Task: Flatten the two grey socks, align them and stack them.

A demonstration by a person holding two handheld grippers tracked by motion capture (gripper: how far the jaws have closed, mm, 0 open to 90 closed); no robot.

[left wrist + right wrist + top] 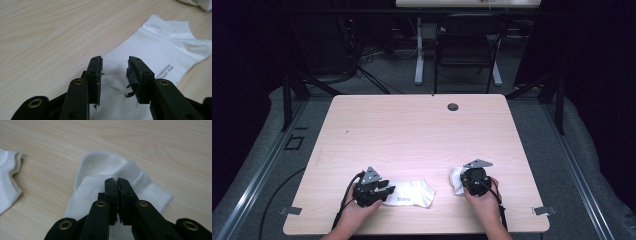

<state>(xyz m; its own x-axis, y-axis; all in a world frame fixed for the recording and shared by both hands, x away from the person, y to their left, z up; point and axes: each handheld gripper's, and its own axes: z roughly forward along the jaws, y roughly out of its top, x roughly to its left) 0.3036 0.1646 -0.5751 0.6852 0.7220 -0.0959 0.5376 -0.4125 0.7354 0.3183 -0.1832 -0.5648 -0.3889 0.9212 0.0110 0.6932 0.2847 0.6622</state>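
Gathering two socks looks like the step in hand: your left hand-held gripper [115, 75] hangs low over the toe end of the flat white cotton ankle sock with small grey lettering [160, 57], jaws half spread with the cloth between them and not yet pinched, near the front edge of the pale wood-grain desk [412, 125]. To its right, your right hand-held gripper [117, 195] is pressed together on the second white ankle sock, a bunched one [100, 170], apparently pinching a fold. Next, I judge, the left jaws must close on the fabric before either sock is lifted.
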